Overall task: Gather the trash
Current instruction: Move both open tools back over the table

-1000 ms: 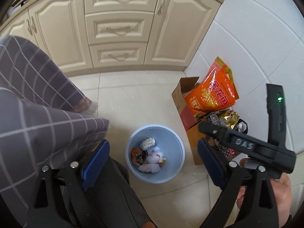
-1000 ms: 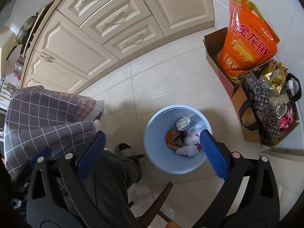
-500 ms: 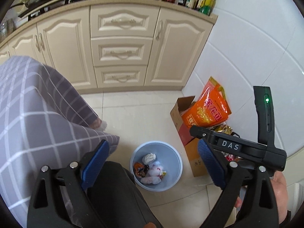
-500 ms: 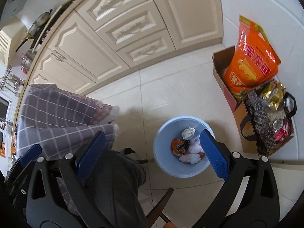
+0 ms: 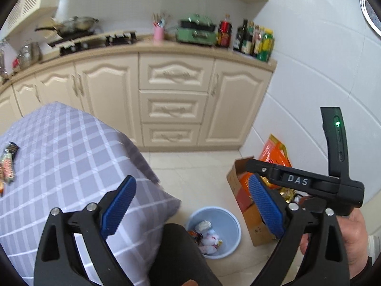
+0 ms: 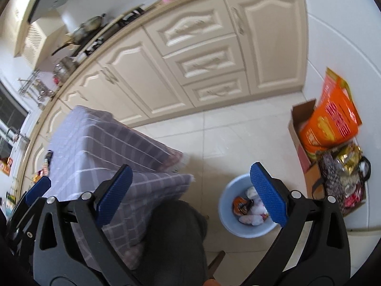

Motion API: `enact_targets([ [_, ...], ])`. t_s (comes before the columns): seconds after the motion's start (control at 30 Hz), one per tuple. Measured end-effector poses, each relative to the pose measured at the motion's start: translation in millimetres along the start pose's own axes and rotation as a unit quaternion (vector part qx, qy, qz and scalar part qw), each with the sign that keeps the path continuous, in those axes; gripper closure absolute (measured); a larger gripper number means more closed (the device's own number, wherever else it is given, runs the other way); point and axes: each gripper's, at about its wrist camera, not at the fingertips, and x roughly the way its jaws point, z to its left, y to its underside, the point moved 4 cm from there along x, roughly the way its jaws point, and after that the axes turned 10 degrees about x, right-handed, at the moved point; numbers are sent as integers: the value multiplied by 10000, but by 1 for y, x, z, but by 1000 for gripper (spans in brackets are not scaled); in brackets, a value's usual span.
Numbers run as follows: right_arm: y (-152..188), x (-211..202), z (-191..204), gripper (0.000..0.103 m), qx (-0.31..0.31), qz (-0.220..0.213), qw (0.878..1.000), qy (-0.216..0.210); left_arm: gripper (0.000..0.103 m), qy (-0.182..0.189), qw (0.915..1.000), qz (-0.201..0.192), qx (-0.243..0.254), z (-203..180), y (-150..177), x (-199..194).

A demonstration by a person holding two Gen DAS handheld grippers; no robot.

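1. Kitchen cabinets fill the background; wrappers (image 5: pixel 8 164) lie at far left on the checked surface (image 5: pixel 71 157).
2. Left tool (image 5: pixel 190 205) and right tool (image 6: pixel 190 190) both gape, empty.
3. Bin (image 5: pixel 229 219) sits low right; a loose pinch could drop wrappers beside it.

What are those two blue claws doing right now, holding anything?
Left gripper: open, holding nothing.
Right gripper: open, holding nothing.
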Motion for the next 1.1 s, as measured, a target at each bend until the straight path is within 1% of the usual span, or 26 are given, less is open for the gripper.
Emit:
enact_targets([
  [0.1, -2, -6, 24, 6, -141, -66, 9998, -126, 10, -161, 9997, -177, -81, 18, -3, -20],
  [0.37, 3, -21, 96, 6, -592, -183, 9967, -515, 9, -670, 9961, -471, -324, 71, -1, -69],
  [0.47, 9, -28, 132, 6, -885, -226, 9932, -718, 7, -1013, 9924, -603, -357, 93, 3, -92],
  [0.53, 12, -30, 152, 6, -1040, -225, 9908, -835, 7, -1218, 9890, -709, -458, 110, 9, -109],
  [0.6, 18, -30, 178, 6, -1234, -207, 9873, -975, 6, -1397, 9855, -768, -579, 128, 15, -123],
  [0.67, 24, -29, 195, 6, -1374, -175, 9845, -1078, 6, -1577, 9821, -798, -655, 146, 23, -136],
  [0.77, 36, -25, 228, 6, -1616, -98, 9791, -1229, 6, -1878, 9764, -765, -745, 174, 38, -152],
  [0.87, 49, -16, 257, 6, -1861, 0, 9733, -1340, 6, -2208, 9686, -710, -896, 206, 58, -167],
  [1.0, 69, 3, 290, 6, -2103, 167, 9669, -1436, 6, -2539, 9596, -523, -1089, 244, 83, -173],
  [1.1, 86, 23, 309, 6, -2253, 339, 9622, -1490, 6, -2715, 9543, -334, -1205, 273, 101, -174],
])
